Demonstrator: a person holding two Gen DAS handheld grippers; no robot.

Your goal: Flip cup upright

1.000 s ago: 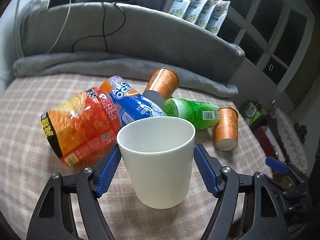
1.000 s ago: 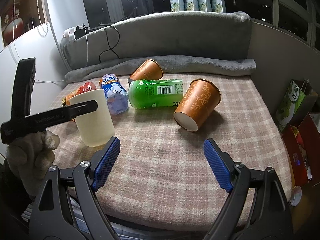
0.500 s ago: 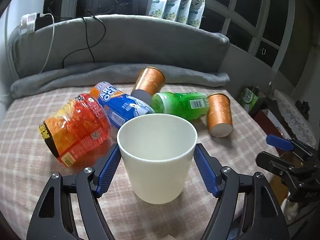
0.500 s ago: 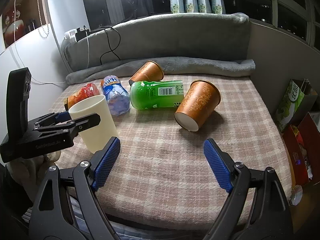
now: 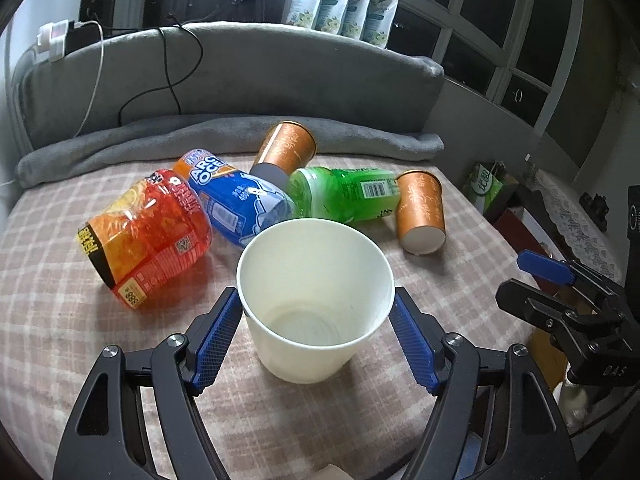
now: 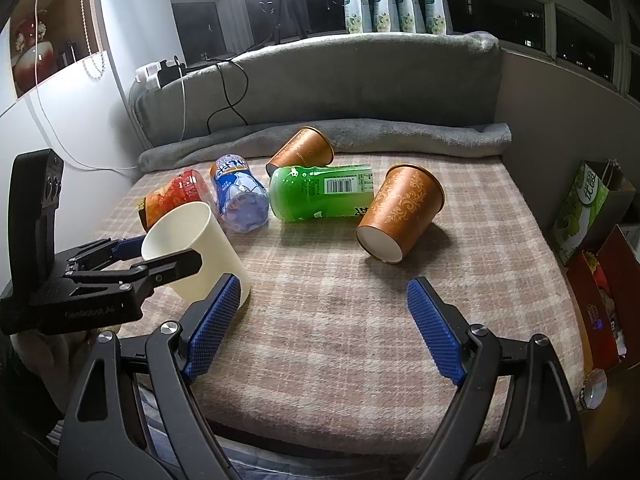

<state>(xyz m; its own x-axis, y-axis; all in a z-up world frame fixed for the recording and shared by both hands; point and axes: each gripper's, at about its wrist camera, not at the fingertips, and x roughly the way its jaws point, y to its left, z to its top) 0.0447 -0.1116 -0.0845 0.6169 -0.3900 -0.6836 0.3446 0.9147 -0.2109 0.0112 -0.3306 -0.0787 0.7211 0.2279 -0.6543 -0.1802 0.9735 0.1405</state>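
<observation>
Between left gripper [image 5: 316, 340] fingers, white cup [image 5: 314, 304] tilts

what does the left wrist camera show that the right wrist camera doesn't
Only the left wrist view looks down into the white cup, showing its empty inside and the left gripper at its sides. Only the right wrist view shows the cup leaning, not yet fully upright, plus the open right gripper holding nothing and a tripod. Both show the green bottle and two orange cups lying on the plaid cloth.
</observation>
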